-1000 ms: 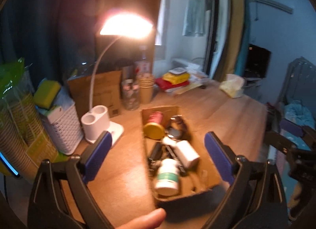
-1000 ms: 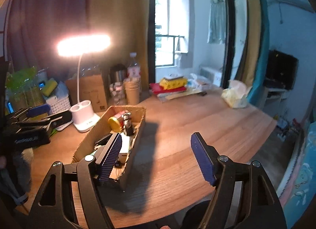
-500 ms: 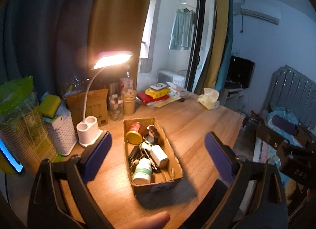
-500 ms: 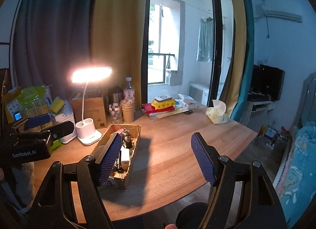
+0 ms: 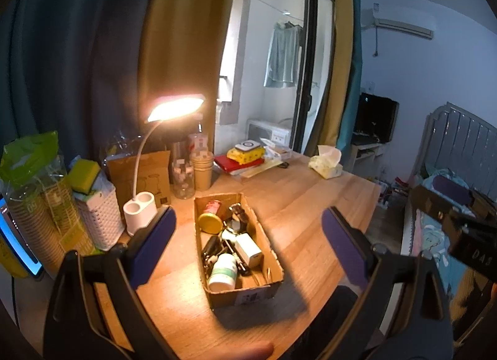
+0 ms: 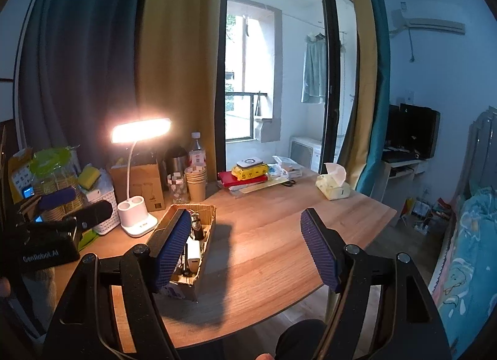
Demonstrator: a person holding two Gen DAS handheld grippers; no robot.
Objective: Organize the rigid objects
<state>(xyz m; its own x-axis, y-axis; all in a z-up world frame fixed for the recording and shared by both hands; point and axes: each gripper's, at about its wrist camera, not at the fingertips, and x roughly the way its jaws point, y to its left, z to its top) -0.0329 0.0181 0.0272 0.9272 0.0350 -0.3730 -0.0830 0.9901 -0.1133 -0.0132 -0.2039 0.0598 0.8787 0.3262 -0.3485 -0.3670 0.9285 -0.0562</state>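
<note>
A cardboard box (image 5: 273, 254) sits on the wooden table (image 5: 310, 198), holding several small items: a white bottle with a green label (image 5: 223, 273), a white charger block (image 5: 248, 249), a yellow-lidded jar (image 5: 210, 223) and dark tools. My left gripper (image 5: 248, 235) is open and empty, held above and in front of the box. My right gripper (image 6: 245, 245) is open and empty, to the right of the box (image 6: 198, 266). The left gripper also shows in the right wrist view (image 6: 74, 214).
A lit white desk lamp (image 5: 139, 211) stands left of the box. A white basket (image 5: 99, 220), paper cups (image 5: 202, 173), a brown carton (image 5: 146, 173), stacked books (image 5: 242, 158) and a tissue pack (image 5: 326, 164) line the table's back. A bed (image 6: 466, 251) is at the right.
Both grippers have pulled back and up from the table; the box looks smaller and farther away. Both stay open and empty.
</note>
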